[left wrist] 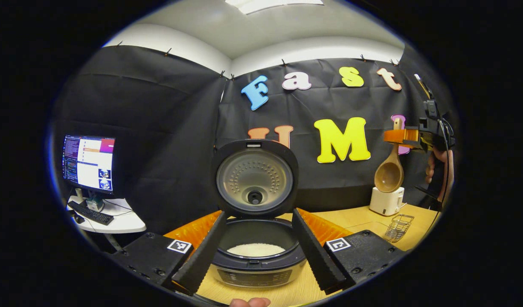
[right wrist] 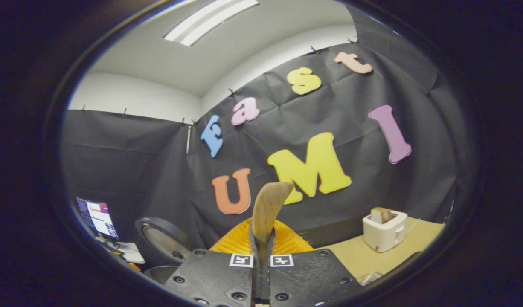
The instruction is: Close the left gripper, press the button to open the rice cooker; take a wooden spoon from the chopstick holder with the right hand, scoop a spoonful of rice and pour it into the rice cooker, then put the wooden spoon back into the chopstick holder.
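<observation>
Lid up, the rice cooker (left wrist: 256, 238) sits at 6 o'clock between the spread left gripper (left wrist: 257, 277) fingers. At 3 o'clock, the right gripper (right wrist: 261, 277) pinches the wooden spoon (left wrist: 390, 170), bowl hanging down, likely carrying it.

no words or numbers clear enough to read, small black-and-white square code tags (left wrist: 179, 246) on the gripper blocks, tiny blurry print on the rice cooker (left wrist: 255, 238) front panel
</observation>
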Motion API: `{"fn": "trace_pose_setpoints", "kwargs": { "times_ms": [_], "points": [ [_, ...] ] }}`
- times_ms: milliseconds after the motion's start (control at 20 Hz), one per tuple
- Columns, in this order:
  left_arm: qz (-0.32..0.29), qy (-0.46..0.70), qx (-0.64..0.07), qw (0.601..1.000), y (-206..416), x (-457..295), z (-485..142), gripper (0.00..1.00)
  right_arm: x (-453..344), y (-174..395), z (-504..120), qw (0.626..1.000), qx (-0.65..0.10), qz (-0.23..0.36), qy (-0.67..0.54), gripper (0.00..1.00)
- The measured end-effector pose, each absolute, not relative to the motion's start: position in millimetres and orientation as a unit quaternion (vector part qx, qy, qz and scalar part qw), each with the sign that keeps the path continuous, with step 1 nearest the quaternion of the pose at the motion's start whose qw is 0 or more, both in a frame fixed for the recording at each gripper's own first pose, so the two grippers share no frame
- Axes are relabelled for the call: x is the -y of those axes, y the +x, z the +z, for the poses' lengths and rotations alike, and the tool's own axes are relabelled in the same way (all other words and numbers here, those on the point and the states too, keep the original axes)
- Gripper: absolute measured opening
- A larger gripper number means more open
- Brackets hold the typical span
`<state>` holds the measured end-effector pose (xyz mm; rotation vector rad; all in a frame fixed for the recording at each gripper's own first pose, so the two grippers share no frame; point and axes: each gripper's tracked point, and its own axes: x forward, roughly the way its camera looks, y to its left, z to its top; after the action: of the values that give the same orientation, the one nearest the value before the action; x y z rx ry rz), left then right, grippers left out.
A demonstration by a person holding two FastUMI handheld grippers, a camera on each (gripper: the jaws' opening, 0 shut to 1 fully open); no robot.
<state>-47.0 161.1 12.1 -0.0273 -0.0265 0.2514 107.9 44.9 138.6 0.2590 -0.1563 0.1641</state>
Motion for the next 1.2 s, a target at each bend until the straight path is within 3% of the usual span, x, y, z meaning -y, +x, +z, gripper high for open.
{"fn": "trace_pose_setpoints", "kwargs": {
  "times_ms": [200, 450, 700, 1200],
  "points": [
    [0.111, -0.006, 0.011, 0.994, -43, -147, 12, 0.98, 29, 110, 127, 0.990, 0.073, 0.019, 0.119, 0.01],
    [0.105, 0.000, 0.011, 0.994, -41, -139, 11, 0.99, 80, 116, 87, 0.994, 0.044, -0.018, 0.103, 0.00],
    [0.089, -0.005, 0.017, 0.996, -42, -128, 16, 0.98, 100, 139, 29, 0.995, -0.013, -0.021, 0.101, 0.00],
    [0.084, -0.012, 0.020, 0.996, -43, -128, 16, 0.98, 97, 159, -41, 0.996, -0.049, -0.016, 0.077, 0.00]
  ]
}}
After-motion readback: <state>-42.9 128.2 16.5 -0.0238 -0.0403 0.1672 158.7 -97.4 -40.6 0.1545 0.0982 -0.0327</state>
